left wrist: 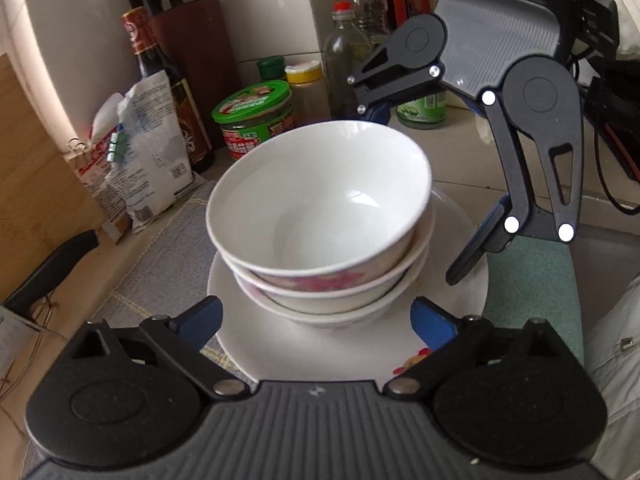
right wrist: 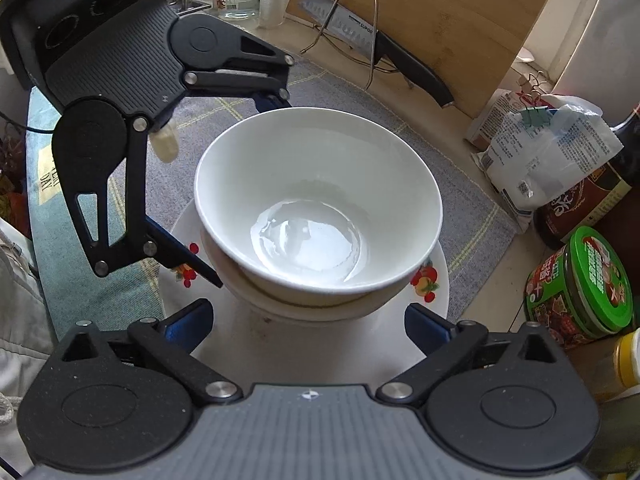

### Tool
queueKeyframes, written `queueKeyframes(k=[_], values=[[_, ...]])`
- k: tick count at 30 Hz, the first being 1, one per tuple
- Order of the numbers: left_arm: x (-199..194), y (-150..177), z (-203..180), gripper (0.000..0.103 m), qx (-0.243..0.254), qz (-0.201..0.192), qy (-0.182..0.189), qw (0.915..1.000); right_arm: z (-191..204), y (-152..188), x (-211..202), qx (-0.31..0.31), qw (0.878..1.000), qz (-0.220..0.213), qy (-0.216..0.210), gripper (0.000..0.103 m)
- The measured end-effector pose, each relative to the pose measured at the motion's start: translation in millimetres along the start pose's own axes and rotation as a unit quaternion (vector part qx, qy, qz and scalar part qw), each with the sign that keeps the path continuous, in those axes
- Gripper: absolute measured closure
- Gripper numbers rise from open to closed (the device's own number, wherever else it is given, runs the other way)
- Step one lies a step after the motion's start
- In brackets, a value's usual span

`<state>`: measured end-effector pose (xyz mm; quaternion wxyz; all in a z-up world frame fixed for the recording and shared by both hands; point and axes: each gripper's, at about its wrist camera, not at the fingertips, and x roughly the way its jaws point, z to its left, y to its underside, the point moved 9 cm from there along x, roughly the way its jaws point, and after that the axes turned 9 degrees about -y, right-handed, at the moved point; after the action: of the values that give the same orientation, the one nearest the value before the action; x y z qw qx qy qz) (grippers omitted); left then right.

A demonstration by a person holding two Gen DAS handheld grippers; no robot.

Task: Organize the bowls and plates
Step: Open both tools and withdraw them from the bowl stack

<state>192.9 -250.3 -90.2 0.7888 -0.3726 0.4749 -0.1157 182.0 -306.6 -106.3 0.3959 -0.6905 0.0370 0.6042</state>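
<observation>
A stack of three white bowls [left wrist: 320, 216] rests at the centre of a white plate [left wrist: 304, 356] with fruit decals on its rim; the top bowl sits tilted. The plate lies on a grey mat [right wrist: 460, 184]. The left gripper [left wrist: 316, 320], at 6 o'clock in its own view, has jaws spread wide, pads clear of the bowls. The right gripper [right wrist: 308, 324] likewise stands open and empty on the opposite side of the stack. A green-lidded jar [left wrist: 256, 120] stands at 11 o'clock behind the stack in the left view; a knife [right wrist: 376, 52] leans at 1 o'clock in the right view.
</observation>
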Motion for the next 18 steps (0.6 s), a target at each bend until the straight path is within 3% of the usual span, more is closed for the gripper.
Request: queueKeyframes(k=[10,15,18], values=[[-61.9,22.0,13.5,0.001,-0.104,-0.035,-0.07,0.9915,34.3,-10.7,-7.7,0.089,0.993,0.003,0.073,0.0],[-95.6,37.1,21.6,0.001,-0.173,-0.054,-0.104,0.9779,60.4,-13.8,-11.2,0.198,0.97,0.001,0.138,0.0],[-110.6,47.2,25.2,0.001,-0.207,-0.031,-0.121,0.9703,71.9,-11.7,-16.6,0.263,0.947,-0.007,0.187,0.0]])
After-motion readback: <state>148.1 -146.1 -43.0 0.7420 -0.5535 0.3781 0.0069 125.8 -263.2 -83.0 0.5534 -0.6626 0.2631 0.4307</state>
